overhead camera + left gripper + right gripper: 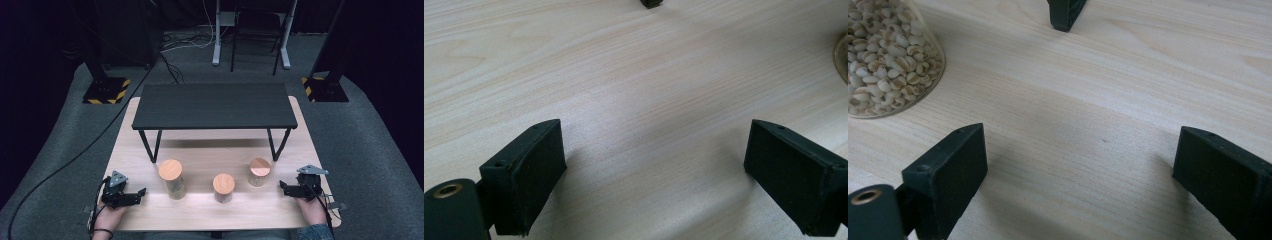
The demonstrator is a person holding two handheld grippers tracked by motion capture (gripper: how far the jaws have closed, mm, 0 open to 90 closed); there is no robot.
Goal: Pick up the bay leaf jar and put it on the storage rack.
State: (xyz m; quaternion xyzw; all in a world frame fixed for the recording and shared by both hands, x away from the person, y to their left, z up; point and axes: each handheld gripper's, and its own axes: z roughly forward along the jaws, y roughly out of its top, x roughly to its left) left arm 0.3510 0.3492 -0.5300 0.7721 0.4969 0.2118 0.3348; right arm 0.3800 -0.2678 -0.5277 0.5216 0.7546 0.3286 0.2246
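**Two open grippers waiting at the near edge, three jars between them**

At the near edge of the pale wooden table [210, 210], the person's hands are coming in at the two front corners, each holding a black gripper low over the board. The left gripper [142, 191] is sitting near the left edge, pointing inward; its jaws are standing wide apart with nothing between them, only bare wood grain showing between the dark, rough-faced pads [540, 175] in the left gripper view. The right gripper [281, 186] is mirroring it near the right edge, jaws likewise spread and empty, with smooth grained board lying between them in the right gripper view.

Between the two grippers, three upright round jars with flat wooden lids are standing in a loose row. The left jar [172, 179], the tallest, is standing near the left gripper but apart from it. The middle jar [223, 187] is sitting closest to the front edge, with open board on both sides. The right jar [259, 171] is standing near the right gripper; its clear wall is showing small pale grains [883, 55] inside in the right gripper view.

Beyond the jars, a low black shelf [214, 106] with a flat matte top and slanted thin legs is spanning the far half of the table, leaving an open gap beneath it.
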